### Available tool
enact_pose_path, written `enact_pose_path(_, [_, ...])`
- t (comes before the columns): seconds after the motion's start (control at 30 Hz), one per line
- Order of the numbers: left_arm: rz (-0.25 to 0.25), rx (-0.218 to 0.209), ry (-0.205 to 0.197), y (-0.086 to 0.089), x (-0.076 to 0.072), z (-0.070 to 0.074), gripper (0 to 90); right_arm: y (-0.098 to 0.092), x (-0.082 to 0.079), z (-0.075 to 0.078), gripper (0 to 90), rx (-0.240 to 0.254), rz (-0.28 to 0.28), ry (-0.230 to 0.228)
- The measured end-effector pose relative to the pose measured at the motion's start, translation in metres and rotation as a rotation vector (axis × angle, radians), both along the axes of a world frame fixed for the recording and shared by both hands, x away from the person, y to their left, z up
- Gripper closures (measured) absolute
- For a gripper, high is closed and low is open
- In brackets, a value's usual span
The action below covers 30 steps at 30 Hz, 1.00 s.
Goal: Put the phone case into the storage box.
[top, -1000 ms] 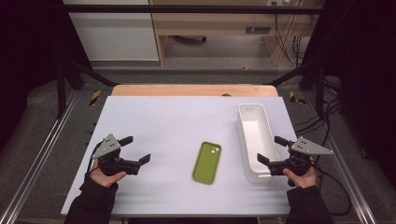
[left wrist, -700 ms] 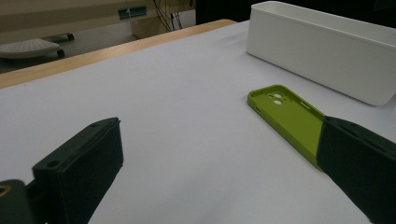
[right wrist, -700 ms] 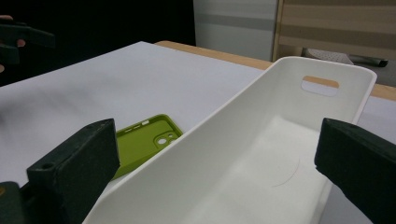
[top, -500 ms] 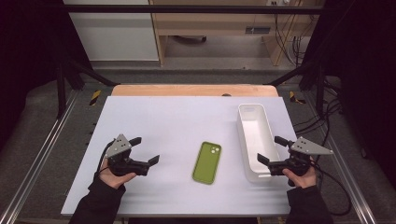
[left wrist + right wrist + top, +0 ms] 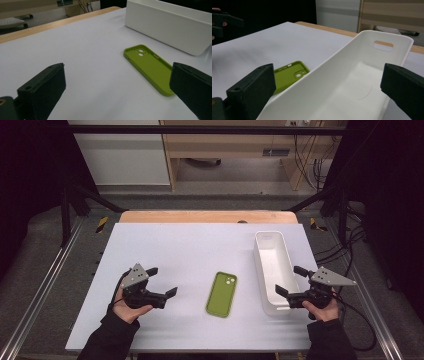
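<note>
A green phone case point(image 5: 222, 294) lies open side up on the white table point(image 5: 200, 250), just left of a long white bin point(image 5: 272, 270). My left gripper point(image 5: 162, 282) hovers open to the left of the case, jaws pointing toward it. In the left gripper view the green phone case point(image 5: 148, 67) sits ahead between the spread jaws, with the white bin point(image 5: 170, 27) behind. My right gripper point(image 5: 290, 280) stands open at the near end of the bin. In the right gripper view the white bin point(image 5: 352, 82) lies between the jaws, and the green phone case point(image 5: 289, 75) shows to its left.
The bin holds nothing. A wooden strip point(image 5: 207, 216) borders the table's far edge. Metal rails point(image 5: 45, 285) run along both sides, and cables point(image 5: 350, 250) hang at the right. The other hand and its gripper point(image 5: 224, 21) appear far off in the right gripper view.
My left gripper has moved right and a little forward toward the phone case. The right gripper, the case and the bin have stayed put.
</note>
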State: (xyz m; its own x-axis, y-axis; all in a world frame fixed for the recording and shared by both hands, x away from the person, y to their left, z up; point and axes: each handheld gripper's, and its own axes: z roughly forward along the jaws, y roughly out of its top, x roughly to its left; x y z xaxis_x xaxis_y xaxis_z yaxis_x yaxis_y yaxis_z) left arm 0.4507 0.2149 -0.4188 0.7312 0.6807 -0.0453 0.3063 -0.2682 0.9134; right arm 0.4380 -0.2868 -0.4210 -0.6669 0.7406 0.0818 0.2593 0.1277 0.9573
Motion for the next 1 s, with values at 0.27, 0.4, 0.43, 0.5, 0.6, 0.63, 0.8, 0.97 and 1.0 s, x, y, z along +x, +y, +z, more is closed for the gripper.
enact_pose_path(0.27, [-0.013, 0.004, 0.005, -0.011, 0.002, 0.003, 0.5, 0.000, 0.000, 0.000, 0.5, 0.000, -0.002, 0.000])
enact_pose_path(0.4, [-0.024, 0.015, 0.012, -0.020, 0.004, 0.004, 0.5, 0.000, 0.000, 0.000, 0.5, 0.000, -0.001, 0.000])
enact_pose_path(0.43, [-0.024, 0.015, 0.012, -0.020, 0.004, 0.004, 0.5, 0.000, 0.000, 0.000, 0.5, 0.000, -0.001, 0.000])
enact_pose_path(0.5, [-0.025, 0.018, 0.012, -0.023, 0.004, 0.005, 0.5, 0.000, 0.000, 0.000, 0.5, -0.001, -0.001, 0.001])
enact_pose_path(0.6, [-0.030, 0.018, 0.011, -0.026, 0.005, 0.006, 0.5, 0.000, 0.000, 0.000, 0.5, -0.001, -0.001, 0.002])
enact_pose_path(0.63, [-0.032, 0.018, 0.010, -0.029, 0.006, 0.007, 0.5, 0.000, 0.000, 0.000, 0.5, -0.001, -0.001, 0.002])
enact_pose_path(0.8, [-0.036, 0.018, 0.013, -0.036, 0.009, 0.009, 0.5, 0.000, 0.000, 0.000, 0.5, -0.001, -0.001, 0.000])
enact_pose_path(0.97, [-0.039, 0.019, 0.015, -0.041, 0.011, 0.011, 0.5, 0.000, 0.000, 0.000, 0.5, 0.000, -0.001, 0.001])
enact_pose_path(1.0, [-0.040, 0.022, 0.016, -0.044, 0.012, 0.011, 0.5, 0.000, 0.000, 0.000, 0.5, 0.000, 0.000, 0.002])
